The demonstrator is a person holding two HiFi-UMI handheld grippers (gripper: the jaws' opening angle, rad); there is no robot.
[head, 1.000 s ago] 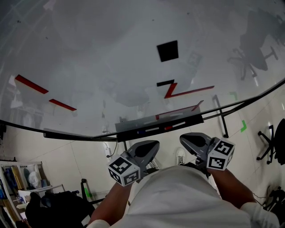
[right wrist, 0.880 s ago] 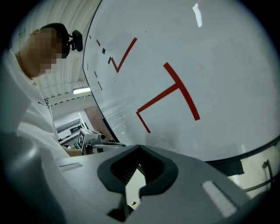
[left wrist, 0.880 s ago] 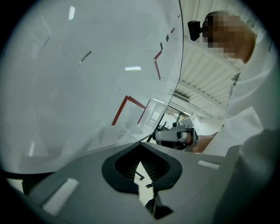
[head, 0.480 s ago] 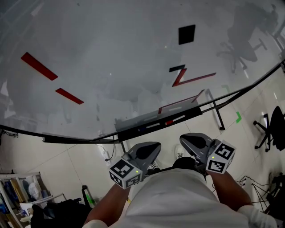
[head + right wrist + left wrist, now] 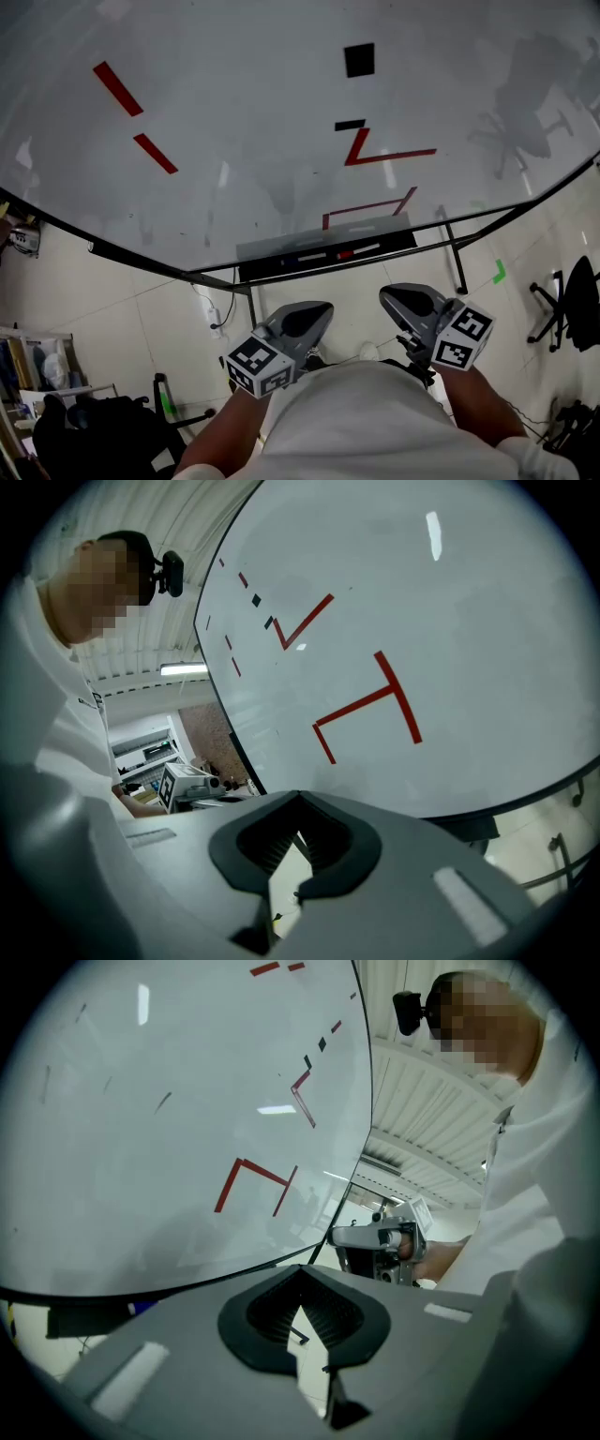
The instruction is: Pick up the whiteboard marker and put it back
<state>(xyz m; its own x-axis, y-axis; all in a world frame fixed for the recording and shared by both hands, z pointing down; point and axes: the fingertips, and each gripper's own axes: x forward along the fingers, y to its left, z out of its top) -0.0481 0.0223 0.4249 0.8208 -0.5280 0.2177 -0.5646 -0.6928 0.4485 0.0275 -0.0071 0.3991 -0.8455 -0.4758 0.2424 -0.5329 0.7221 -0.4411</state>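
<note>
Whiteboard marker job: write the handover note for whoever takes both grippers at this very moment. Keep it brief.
The left gripper is shut with nothing between its jaws, held low in front of the person's body.
The right gripper is also shut and empty, beside the left one.
Things: the glossy white whiteboard with red lines stands ahead. The dark tray at its lower edge holds small items. The red-and-white one is likely the whiteboard marker, though it is too small to be sure.
Done: nothing yet; no marker is held.
Left: reach to the tray, grasp the marker, lift it and put it back.
</note>
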